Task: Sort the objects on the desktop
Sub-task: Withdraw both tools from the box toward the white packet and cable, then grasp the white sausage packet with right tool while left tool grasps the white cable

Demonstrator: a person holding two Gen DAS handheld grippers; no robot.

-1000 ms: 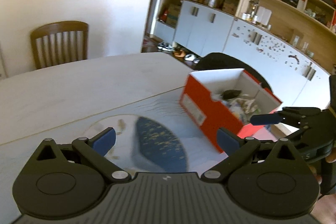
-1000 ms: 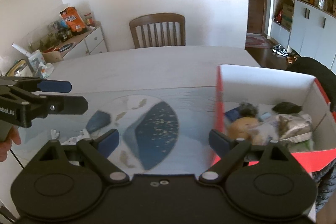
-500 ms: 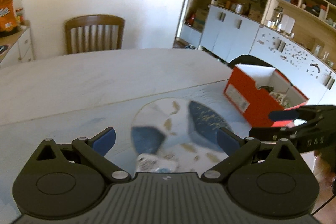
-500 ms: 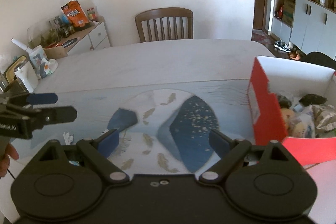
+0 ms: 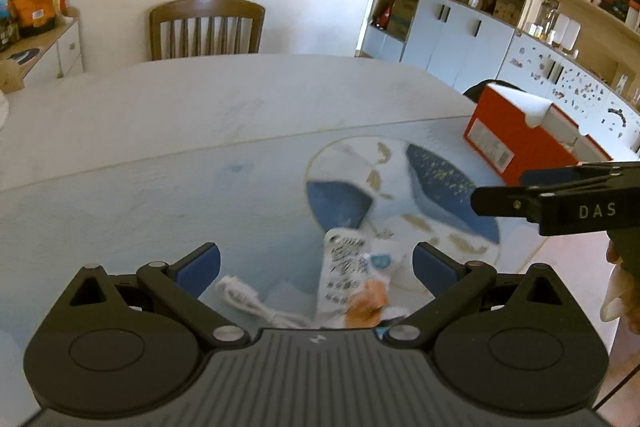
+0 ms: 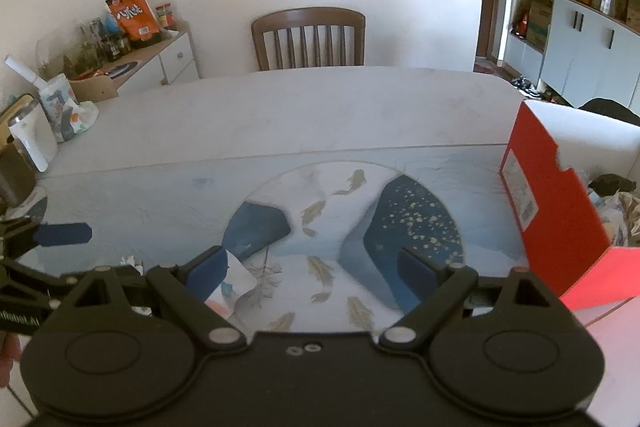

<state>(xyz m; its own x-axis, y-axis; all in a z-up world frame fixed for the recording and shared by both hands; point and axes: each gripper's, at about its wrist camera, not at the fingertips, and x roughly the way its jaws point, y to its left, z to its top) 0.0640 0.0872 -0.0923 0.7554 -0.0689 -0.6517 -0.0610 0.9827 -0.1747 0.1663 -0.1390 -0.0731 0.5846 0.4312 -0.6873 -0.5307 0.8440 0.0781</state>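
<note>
Below left gripper [image 5: 316, 269]: snack packet [image 5: 346, 277] now visible | both grippers spread, right gripper [image 6: 312, 269] empty

Right gripper [image 6: 312, 267] spread wide and empty above the printed mat [image 6: 344, 239] on the counter [image 6: 320, 107]. Red box [image 6: 560, 223] at right, holding items; white packet [image 6: 234, 285] beside the gripper's left finger. Left gripper [image 6: 60, 239] at far left edge.

Far tabletop [image 6: 320, 107] lies open (red box [image 6: 560, 211] walls the right edge).
</note>
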